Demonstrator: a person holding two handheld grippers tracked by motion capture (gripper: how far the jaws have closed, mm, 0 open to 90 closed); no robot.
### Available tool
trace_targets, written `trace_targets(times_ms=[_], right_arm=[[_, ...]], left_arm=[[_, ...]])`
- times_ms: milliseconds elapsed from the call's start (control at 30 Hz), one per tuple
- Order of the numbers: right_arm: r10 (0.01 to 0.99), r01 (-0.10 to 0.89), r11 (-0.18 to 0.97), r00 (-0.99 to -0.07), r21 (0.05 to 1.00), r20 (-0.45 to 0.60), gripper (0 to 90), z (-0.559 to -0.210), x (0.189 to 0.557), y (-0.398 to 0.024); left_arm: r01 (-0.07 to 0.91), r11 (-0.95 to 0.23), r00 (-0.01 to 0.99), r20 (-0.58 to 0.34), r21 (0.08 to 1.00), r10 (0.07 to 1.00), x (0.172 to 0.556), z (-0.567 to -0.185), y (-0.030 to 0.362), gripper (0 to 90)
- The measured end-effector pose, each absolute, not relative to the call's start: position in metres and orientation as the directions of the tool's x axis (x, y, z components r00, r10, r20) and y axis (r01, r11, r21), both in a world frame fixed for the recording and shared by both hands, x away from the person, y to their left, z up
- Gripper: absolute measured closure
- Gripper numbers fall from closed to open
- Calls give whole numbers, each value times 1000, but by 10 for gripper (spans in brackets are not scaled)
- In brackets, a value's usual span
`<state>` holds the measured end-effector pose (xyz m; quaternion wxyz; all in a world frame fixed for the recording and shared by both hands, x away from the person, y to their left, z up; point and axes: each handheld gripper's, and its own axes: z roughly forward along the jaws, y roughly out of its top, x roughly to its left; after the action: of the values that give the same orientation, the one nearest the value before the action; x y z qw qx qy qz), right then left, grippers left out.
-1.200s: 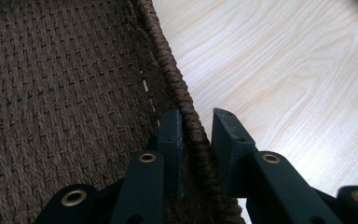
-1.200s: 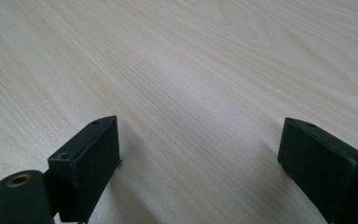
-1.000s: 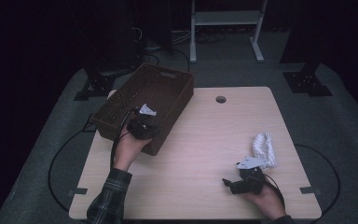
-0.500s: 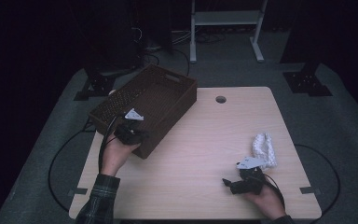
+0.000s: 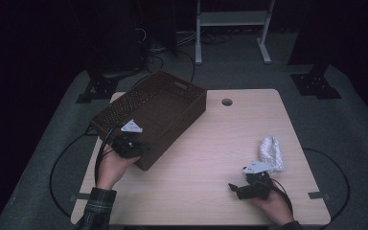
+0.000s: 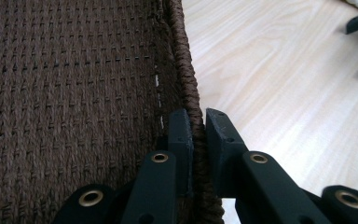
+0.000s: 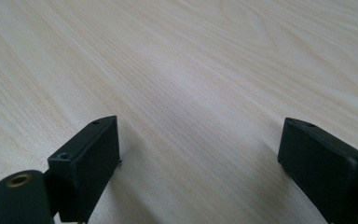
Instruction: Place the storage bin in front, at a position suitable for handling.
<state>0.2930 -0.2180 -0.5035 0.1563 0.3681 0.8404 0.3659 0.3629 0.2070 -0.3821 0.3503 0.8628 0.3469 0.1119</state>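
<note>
The left hand-held gripper (image 6: 198, 135) clenches the brown woven basket's (image 5: 158, 103) rim; the right hand-held gripper (image 7: 198, 154) rests released on the surface (image 5: 220, 139)

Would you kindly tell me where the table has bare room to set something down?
The table is bare between the basket and the white cloth, and beyond the cloth. It is crowded where the left tongs clamp the basket's rim.
</note>
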Motion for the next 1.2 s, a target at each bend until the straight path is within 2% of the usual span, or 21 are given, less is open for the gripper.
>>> trace_targets(times_ms=[400, 533, 567, 667, 1200], right_arm=[[733, 504, 462, -681, 730, 7, 116, -504, 293, -218], [733, 504, 461, -680, 730, 7, 117, -504, 293, -218], [733, 504, 461, -680, 730, 7, 116, -504, 293, -218], [733, 504, 461, -680, 730, 7, 117, -504, 293, -218], [733, 504, 460, -680, 731, 7, 116, -504, 293, -218]], left_arm=[[505, -525, 751, -48, 685, 659, 346, -381, 209, 787], [501, -500, 748, -63, 707, 660, 347, -373, 207, 742], [504, -502, 745, -60, 703, 664, 349, -370, 206, 710], [504, -501, 740, -52, 703, 671, 354, -364, 201, 690], [471, -514, 757, -30, 716, 653, 408, -353, 157, 641]])
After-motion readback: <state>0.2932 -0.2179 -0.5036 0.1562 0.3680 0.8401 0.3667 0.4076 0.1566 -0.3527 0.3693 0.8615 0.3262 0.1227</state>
